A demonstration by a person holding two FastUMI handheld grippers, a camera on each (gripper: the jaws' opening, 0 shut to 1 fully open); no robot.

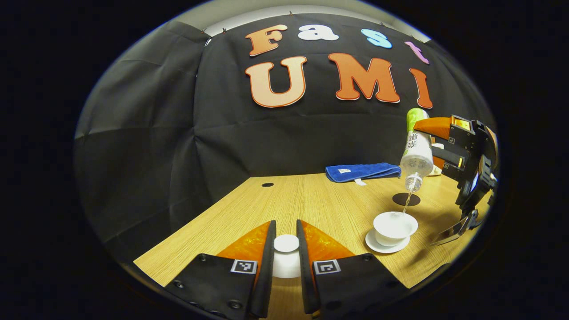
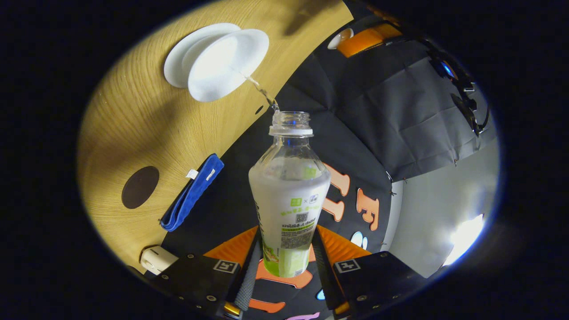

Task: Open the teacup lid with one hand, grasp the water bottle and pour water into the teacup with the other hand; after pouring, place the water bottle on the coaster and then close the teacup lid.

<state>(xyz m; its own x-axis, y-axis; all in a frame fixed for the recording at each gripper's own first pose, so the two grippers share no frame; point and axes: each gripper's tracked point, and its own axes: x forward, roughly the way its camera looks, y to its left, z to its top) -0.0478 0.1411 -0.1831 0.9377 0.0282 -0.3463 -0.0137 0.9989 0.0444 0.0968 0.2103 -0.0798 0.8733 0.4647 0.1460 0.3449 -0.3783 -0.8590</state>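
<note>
Lid [image 1: 286, 243] of the teacup sits clamped between the fingers of the left gripper [image 1: 286, 255], low over the wooden table [image 1: 284, 200], knob up. Beyond it, a folded blue cloth [image 1: 362, 171] lies near the table's far edge. Further right, a dark round coaster [image 1: 406, 199] lies bare on the wood, and just in front of it the white teacup [image 1: 394, 227] stands open on its saucer [image 1: 386, 246]. Above the cup the water bottle [image 1: 417, 151] is tipped neck-down, a thin stream falling into the cup. At far right the right gripper [image 2: 286, 255] has both fingers pressed on the bottle's labelled body. From the right gripper view, the uncapped bottle neck points toward the cup, water leaving its mouth.
</note>
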